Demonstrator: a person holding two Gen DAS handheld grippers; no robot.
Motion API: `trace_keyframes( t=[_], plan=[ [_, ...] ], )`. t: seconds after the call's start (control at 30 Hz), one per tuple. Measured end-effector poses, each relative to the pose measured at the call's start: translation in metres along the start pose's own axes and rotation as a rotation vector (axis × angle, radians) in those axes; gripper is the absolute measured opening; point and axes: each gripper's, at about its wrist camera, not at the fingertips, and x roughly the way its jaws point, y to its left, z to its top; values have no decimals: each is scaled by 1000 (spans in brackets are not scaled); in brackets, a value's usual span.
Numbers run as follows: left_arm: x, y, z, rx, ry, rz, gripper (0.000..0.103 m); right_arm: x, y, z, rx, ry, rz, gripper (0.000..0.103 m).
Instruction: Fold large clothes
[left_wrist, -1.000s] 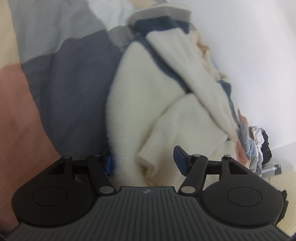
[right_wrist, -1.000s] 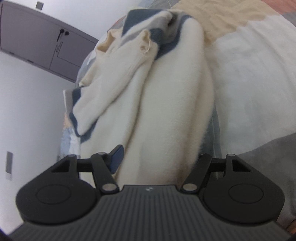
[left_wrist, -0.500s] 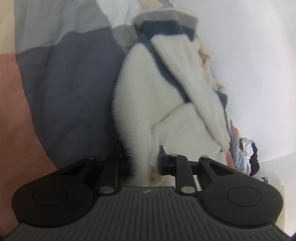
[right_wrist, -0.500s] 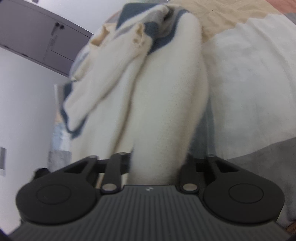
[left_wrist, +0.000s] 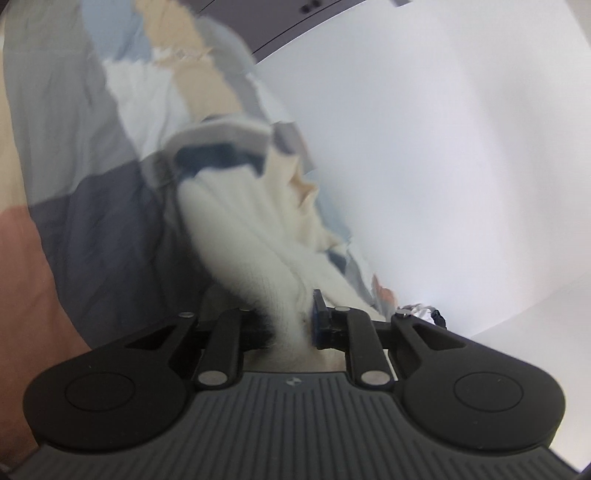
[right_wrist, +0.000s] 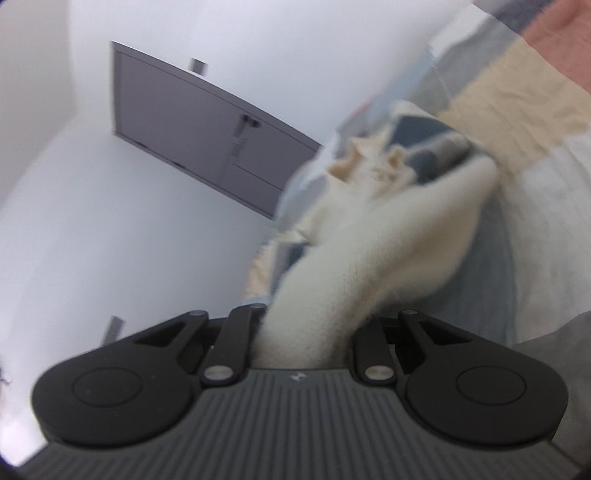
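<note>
Left gripper (left_wrist: 291, 325) clenched on a bunched edge of the cream fleece garment (left_wrist: 258, 236), which stretches ahead of it over the patchwork bed cover (left_wrist: 96, 229). Right gripper (right_wrist: 306, 332) likewise clamped on a thick fold of the same garment (right_wrist: 388, 243) rising forward-right. Judgement: soft, bulky, light, non-slippery pile; compresses readily, sags between grips. Best held at hem corners, not mid-panel.

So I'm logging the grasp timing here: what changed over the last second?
Both grippers went from open around the fluffy cream sweater to shut on it: the left hand-held gripper and the right hand-held gripper each pinch a bunch of it. Both then lifted and tilted up, so the sweater stretches away from them. It remains over the patchwork bedding, by the white wall.
</note>
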Motion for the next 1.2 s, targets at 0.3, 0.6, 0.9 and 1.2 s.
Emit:
trace_keyframes(
  t=[0.3,0.6,0.9,1.2],
  plan=[
    [-52,-26,-11,2,-22,-57,19,-39,40,-1,-57,-1,87,21],
    [-119,-58,-25,39,-86,-132,19,-78,78,-2,-110,6,180,21],
    [-142,-85,-8,105,-180,-191,19,-90,118,7,-175,-20,239,21],
    [-30,-73,50,157,-156,-78,20,-2,91,55,-82,-33,62,22]
  ],
)
